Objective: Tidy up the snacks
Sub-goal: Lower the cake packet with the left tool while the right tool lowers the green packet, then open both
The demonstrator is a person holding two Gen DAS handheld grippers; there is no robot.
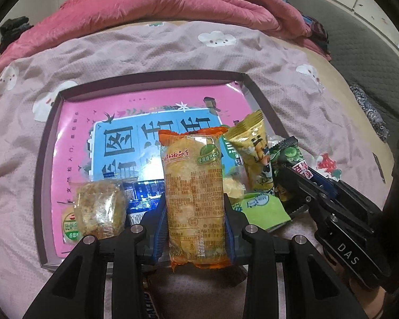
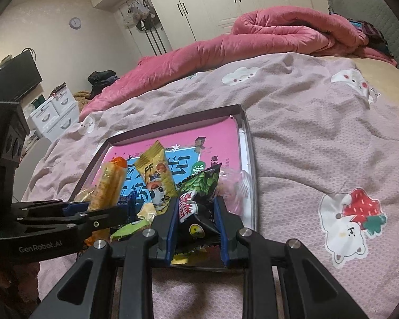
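My left gripper point(image 1: 195, 207) is shut on an orange packet of rice crackers point(image 1: 192, 186), held upright over the near edge of a shallow tray point(image 1: 44, 143) with a pink picture bottom. The packet also shows in the right wrist view point(image 2: 107, 186). My right gripper point(image 2: 196, 212) is shut on a black and green snack packet point(image 2: 196, 202), held at the tray's near right part; it shows in the left wrist view point(image 1: 292, 164) too. A yellow packet point(image 1: 255, 154) stands between the two. A clear-wrapped cake point(image 1: 101, 210) and a light green packet point(image 1: 263, 210) lie in the tray.
The tray lies on a bed with a mauve printed cover point(image 2: 319, 138). A rolled pink quilt point(image 1: 173, 8) lies along the far side. White wardrobes point(image 2: 226, 0) and a small white drawer unit point(image 2: 55, 111) stand beyond the bed.
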